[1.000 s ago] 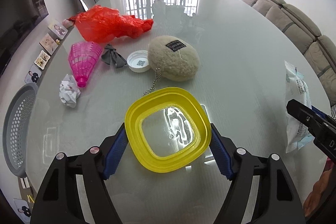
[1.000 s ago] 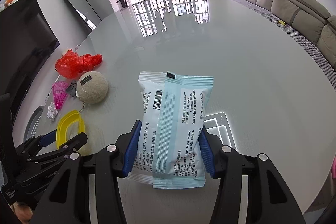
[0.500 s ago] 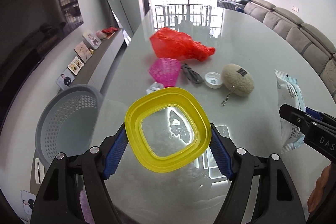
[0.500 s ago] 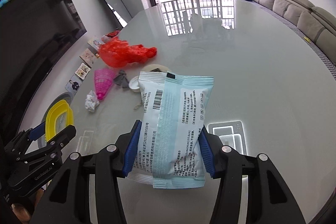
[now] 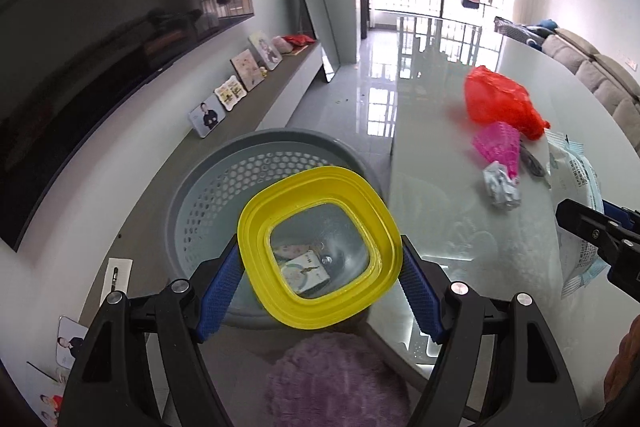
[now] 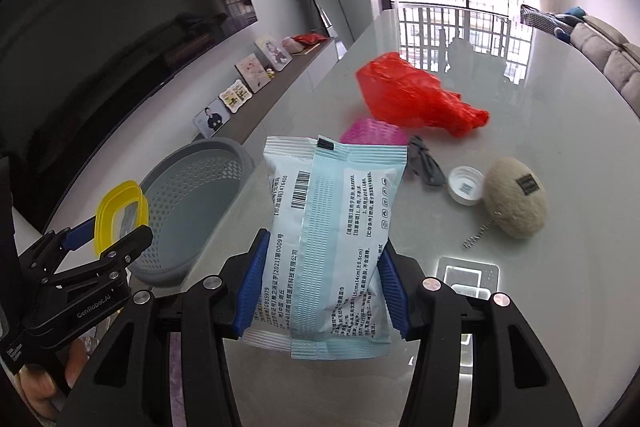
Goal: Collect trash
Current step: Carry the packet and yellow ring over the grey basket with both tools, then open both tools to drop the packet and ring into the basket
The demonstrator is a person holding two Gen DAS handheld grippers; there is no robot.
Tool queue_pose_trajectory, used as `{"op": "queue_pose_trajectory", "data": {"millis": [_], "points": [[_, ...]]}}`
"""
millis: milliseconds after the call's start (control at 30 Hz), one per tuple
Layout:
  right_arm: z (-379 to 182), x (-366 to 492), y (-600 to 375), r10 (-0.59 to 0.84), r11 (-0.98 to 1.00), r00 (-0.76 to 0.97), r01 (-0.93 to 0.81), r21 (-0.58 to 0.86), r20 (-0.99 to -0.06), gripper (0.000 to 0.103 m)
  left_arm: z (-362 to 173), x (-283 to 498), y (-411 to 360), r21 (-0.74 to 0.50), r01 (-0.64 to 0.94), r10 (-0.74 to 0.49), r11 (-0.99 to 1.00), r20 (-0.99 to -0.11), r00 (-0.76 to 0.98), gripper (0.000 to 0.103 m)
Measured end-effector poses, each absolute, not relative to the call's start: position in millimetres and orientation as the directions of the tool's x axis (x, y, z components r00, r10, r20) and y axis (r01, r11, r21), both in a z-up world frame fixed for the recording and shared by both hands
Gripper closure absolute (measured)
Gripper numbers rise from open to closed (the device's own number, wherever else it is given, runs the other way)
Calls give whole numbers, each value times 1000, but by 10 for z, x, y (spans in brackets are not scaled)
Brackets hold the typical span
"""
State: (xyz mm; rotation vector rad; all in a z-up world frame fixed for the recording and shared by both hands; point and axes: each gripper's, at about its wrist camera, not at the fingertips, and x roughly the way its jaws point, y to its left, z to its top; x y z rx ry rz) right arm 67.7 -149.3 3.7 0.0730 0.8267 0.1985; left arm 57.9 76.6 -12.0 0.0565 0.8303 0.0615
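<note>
I am holding the yellow lid [image 5: 320,247] pinched in my left gripper [image 5: 320,287] over the grey basket [image 5: 208,211]; my right gripper [image 6: 322,291] is clamping the packet [image 6: 332,227] above the table [image 6: 540,287]. I should centre each before letting go.

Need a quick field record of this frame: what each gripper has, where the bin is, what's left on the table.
left gripper: shut on yellow lid, held over the grey basket
right gripper: shut on pale blue packet, above the table edge
grey basket: on the floor beside the glass table; cards or wrappers already inside
left on table: red plastic bag, pink mesh piece, grey bow, white cap, beige fuzzy pouch, crumpled paper
</note>
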Motion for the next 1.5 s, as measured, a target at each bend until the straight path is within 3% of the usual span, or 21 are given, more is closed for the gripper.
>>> {"op": "queue_pose_trajectory", "data": {"millis": [733, 1267, 1333, 1400, 1500], "points": [[-264, 1780, 109, 314, 914, 546, -395, 91, -777, 52, -597, 1183, 1898, 29, -154, 121, 988, -764, 634, 29], [-583, 1951, 246, 324, 905, 499, -412, 109, -804, 52, -835, 1316, 2076, 13, -173, 115, 985, -793, 598, 28], [-592, 1941, 251, 324, 903, 499, -415, 106, -804, 51, -843, 1304, 2096, 10, -179, 116, 984, -795, 595, 21], [-603, 1967, 271, 323, 903, 499, -417, 104, -804, 44, -836, 1281, 2113, 5, -188, 119, 982, -792, 598, 16], [-578, 1960, 245, 330, 904, 510, -413, 110, -795, 41, -823, 1255, 2122, 3, -198, 123, 980, -793, 597, 15]]}}
